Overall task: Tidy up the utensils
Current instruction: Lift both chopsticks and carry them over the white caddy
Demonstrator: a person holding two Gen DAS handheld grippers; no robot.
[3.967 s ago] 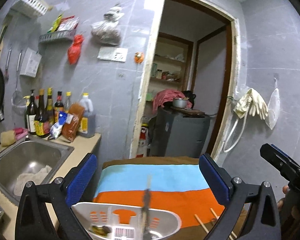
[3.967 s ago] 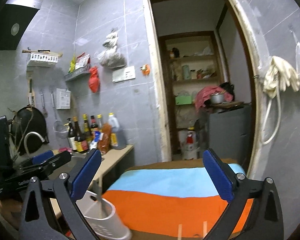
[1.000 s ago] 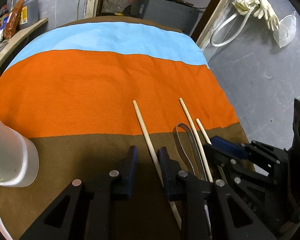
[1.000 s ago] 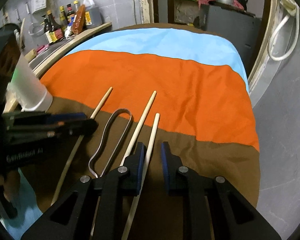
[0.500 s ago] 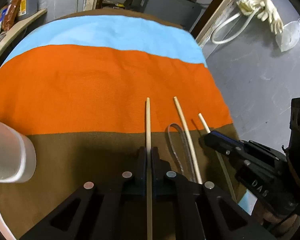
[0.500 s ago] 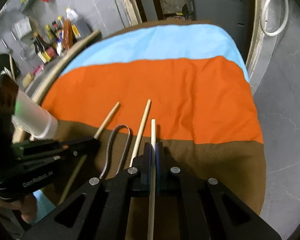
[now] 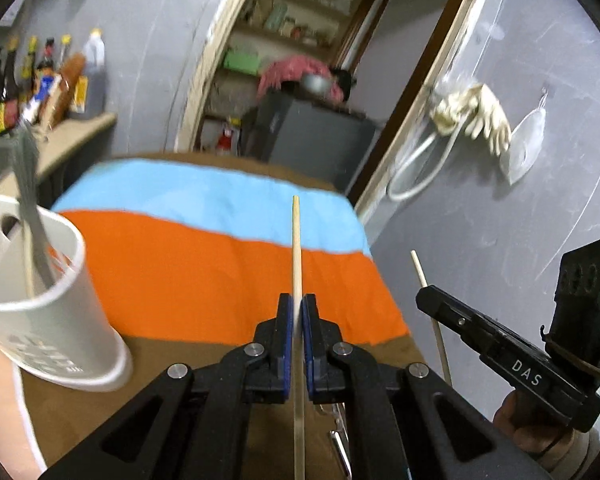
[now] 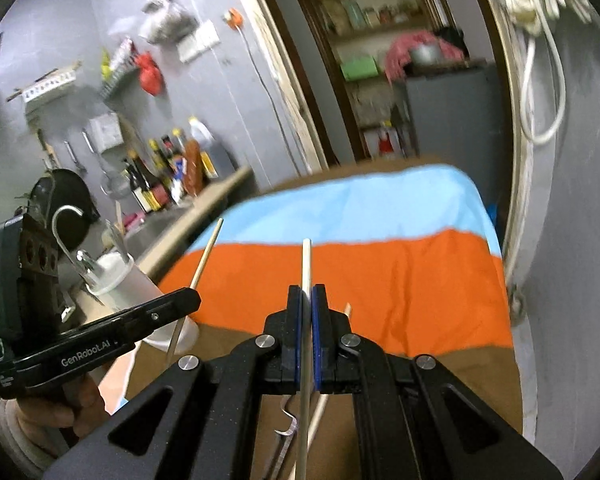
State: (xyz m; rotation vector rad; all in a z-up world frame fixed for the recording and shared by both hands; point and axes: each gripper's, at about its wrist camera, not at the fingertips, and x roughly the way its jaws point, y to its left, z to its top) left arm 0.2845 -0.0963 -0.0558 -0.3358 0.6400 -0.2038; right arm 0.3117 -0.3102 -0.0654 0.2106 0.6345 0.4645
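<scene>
Gripping one wooden chopstick each, two handheld grippers hang above a table covered in a striped cloth [image 7: 204, 268] of light blue, orange and brown. The left gripper [image 7: 297, 320] has its blue-padded jaws pressed together on a chopstick [image 7: 296, 248] that points forward past the fingertips, clear of the cloth. The right gripper [image 8: 308, 312] is likewise clamped on a paler chopstick [image 8: 306, 268], which also juts forward in the air. In the left view, the right gripper appears at the right edge, its chopstick angled upward beside the table's edge. In the right view, the left gripper sits at the lower left, held by a hand [image 8: 66, 402]. Near the table's left side stands a white utensil holder [image 7: 56, 320], upright, with a grey-handled utensil [image 7: 30, 208] leaning inside it. On the brown stripe below the right gripper lie another chopstick [image 8: 342, 314] and a bent metal piece [image 8: 286, 428], partly hidden by the gripper. Behind are a grey tiled wall, a counter with sauce bottles [image 8: 160, 180], and an open doorway [image 7: 300, 60].
</scene>
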